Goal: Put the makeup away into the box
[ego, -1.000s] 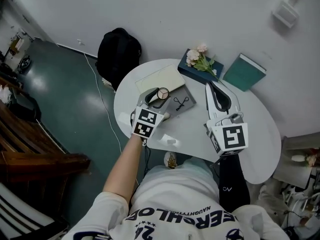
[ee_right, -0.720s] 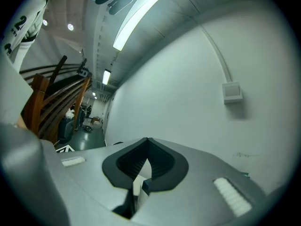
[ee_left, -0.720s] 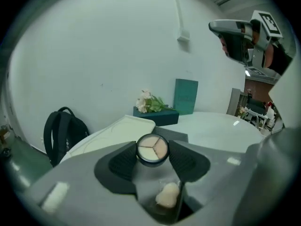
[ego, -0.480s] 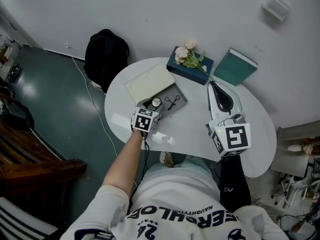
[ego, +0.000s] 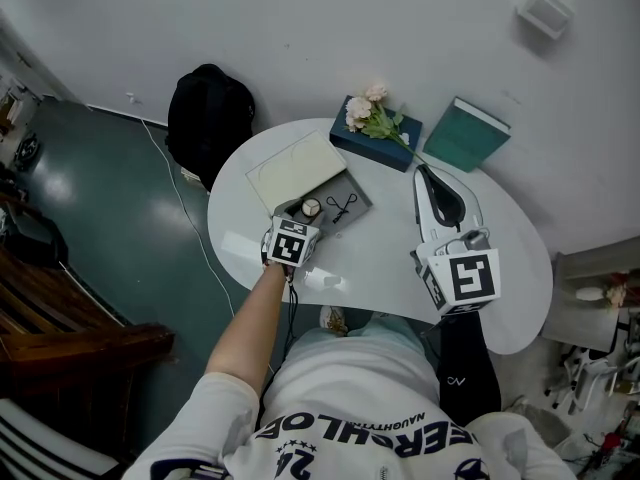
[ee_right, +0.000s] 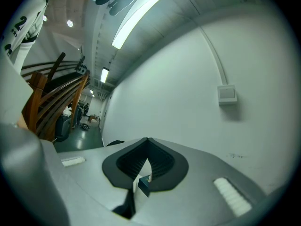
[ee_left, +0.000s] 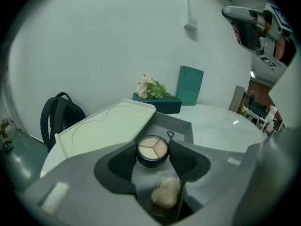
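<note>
Left gripper (ee_left: 151, 149) first: a pale grey moulded shell, and inside the claw two black ribbed pads (ee_left: 118, 166), curved like petals. Behind the claw sits a white cube (ego: 290, 245) printed with black square markers. Now the right gripper (ego: 428, 180): same grey shell, same black-lined claw, long and tapered, with its own marker cube (ego: 462, 278) at the rear. On either side of that claw a small white ribbed strip (ee_right: 230, 194) is set into the shell. The wearer has a white T-shirt (ego: 340, 408) with dark block lettering. Behind the right claw is a black long sleeve (ego: 462, 368) with a tiny white logo.
</note>
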A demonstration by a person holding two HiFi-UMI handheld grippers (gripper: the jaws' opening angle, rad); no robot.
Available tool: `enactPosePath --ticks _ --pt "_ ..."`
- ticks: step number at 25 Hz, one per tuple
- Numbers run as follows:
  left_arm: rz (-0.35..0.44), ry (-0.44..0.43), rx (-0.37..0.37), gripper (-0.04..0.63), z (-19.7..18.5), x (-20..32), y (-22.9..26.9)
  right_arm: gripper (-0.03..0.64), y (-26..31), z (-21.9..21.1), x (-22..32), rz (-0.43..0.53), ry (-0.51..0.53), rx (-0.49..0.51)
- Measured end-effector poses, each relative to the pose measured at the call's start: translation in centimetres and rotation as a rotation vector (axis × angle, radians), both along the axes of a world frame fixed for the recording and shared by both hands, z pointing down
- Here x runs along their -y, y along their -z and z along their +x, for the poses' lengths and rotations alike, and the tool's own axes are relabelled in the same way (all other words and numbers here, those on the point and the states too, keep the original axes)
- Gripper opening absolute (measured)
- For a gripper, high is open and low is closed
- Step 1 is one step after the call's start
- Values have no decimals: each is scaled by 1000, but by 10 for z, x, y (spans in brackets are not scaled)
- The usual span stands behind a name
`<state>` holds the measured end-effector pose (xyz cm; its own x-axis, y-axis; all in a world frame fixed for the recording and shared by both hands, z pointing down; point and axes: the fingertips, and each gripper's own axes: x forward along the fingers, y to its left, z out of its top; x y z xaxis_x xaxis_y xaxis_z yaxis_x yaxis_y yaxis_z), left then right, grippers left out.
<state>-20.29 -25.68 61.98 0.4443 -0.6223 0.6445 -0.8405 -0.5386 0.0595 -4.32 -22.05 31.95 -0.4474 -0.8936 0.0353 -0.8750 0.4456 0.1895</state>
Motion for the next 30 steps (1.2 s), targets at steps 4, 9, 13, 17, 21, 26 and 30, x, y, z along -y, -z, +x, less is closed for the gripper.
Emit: enactPosePath --ticks 4,9,13,17,21,26,30 --pt "-14 -18 6 308 3 -2 -5 31 -4 -1 0 -6 8 5" --pt "-28 -24 26 331 -3 -6 -11 31 -5 -5 0 -5 17 6" --pt "-29 -9 18 331 -5 -6 -8 31 -7 -5 0 -8 19 7" --pt "-27 -16 15 331 -4 -7 -9 31 -10 -4 -1 -18 11 11" --pt "-29 -34 20 331 -3 -10 -9 31 -11 -4 -2 -21 5 15" --pt "-31 -35 17 331 -3 -10 -8 31 -11 -2 -1 -13 6 12" --pt "-24 -48 28 331 -2 -11 -9 31 -12 -3 -1 -11 11 14"
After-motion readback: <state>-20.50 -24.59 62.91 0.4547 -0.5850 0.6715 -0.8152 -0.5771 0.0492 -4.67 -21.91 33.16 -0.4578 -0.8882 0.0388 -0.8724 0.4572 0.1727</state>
